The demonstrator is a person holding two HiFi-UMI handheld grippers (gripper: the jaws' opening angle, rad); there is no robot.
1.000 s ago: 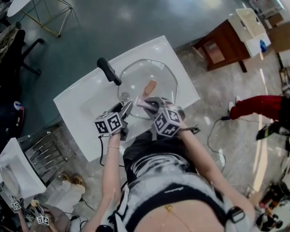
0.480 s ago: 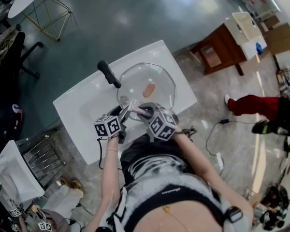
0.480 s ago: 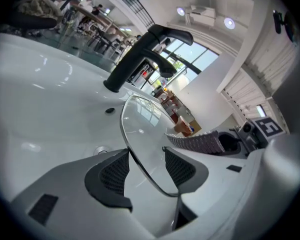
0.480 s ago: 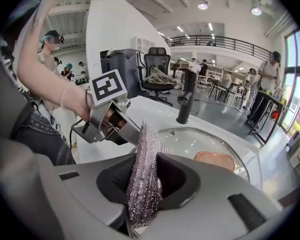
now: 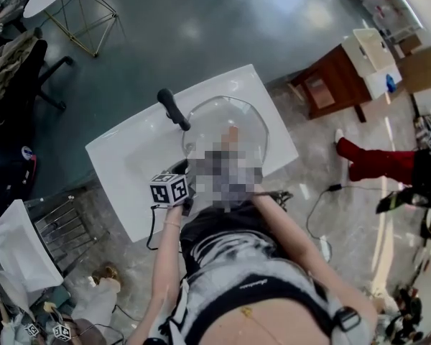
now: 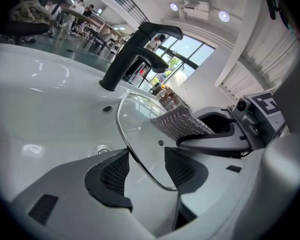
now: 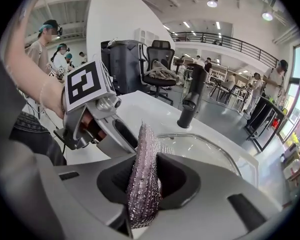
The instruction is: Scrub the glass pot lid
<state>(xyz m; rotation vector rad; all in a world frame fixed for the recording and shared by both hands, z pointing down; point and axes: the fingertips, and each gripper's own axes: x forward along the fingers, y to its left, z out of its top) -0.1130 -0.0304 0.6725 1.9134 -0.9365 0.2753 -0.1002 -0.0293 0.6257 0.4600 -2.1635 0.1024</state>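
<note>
I am holding the glass pot lid (image 6: 140, 134) up on edge over the white sink (image 6: 45, 114), in the centre of the left gripper view. It is tilting below the black faucet (image 6: 135, 54), which is standing at upper centre.

The left gripper (image 6: 146, 170) is standing wide, with the lid's lower rim running between its ribbed pads. The pads look to be bearing on the two faces, so I am judging it a clamp on the lid. The right gripper (image 7: 145, 183) is pinching a scouring pad (image 6: 181, 123) tight, and the pad is lying against the lid's upper right part.

I am reading the lid as stiff, fairly heavy for its thinness, slick and breakable. It is a shallow clear dome with a thin bright metal band around the edge and a small vent hole. The rim is the sensible place to hold it, deep in the pads, because a wet face could be slipping out under scrubbing pressure.

The pad is a soft, flattened, silvery-pink mesh that is folding where the jaws squeeze it. The sink is glossy and hard, so I am treating a dropped lid as a likely crack.
</note>
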